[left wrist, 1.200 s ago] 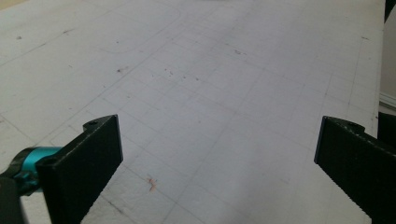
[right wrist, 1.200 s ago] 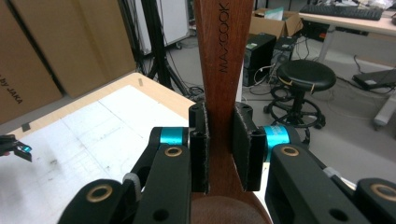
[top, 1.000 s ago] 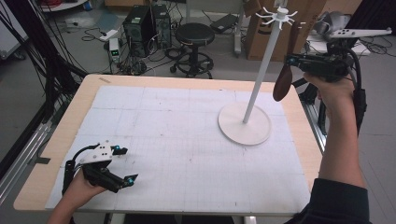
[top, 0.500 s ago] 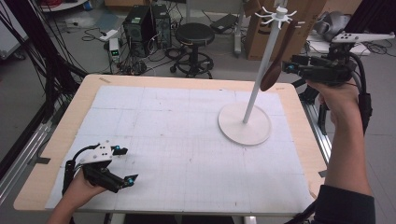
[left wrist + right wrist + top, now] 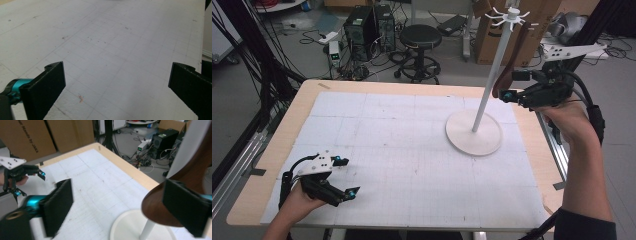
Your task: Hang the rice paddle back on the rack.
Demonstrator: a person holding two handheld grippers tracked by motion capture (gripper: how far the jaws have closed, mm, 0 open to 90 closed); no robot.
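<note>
Two grippers in play. Right gripper (image 5: pixel 508 86) is up off the table beside the white rack (image 5: pixel 492 75), jaws spread wide apart. Brown wooden spoon (image 5: pixel 511 60) hangs along the rack's pole, its bowl end low, near the jaw tips; in the right gripper view the bowl (image 5: pixel 172 202) sits against the far jaw's inner face, w/ a big gap to the other jaw, so not clamped. Right forearm rises steeply from the bottom edge, wrist bent toward the pole. Left gripper (image 5: pixel 343 176) rests low on the white mat (image 5: pixel 412 150) at the near-left corner, jaws wide apart, nothing btwn them.
</note>
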